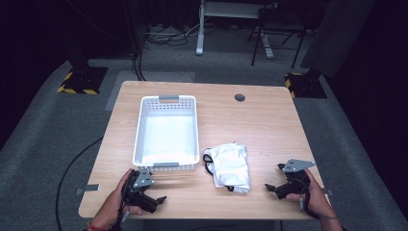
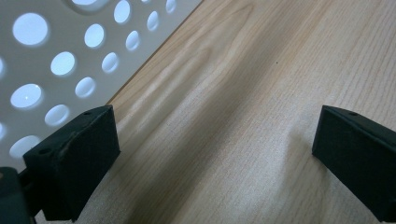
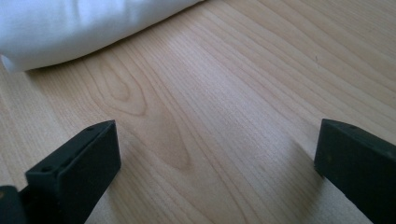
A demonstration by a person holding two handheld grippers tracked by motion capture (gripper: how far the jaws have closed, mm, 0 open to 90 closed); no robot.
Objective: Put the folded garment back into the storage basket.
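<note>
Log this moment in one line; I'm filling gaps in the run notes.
left tongs: open, by basket | right tongs: open, right of cloth | cloth: on table, untouched | basket: empty

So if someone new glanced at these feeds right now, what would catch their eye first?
Probably the white perforated basket, standing empty on the left half of the wooden table. Next, the crumpled white cloth with black trim lying just right of it. Both hand-held grippers wait with jaws open at the near edge: the left hand-held gripper right in front of the basket, the right hand-held gripper beside the cloth.
</note>
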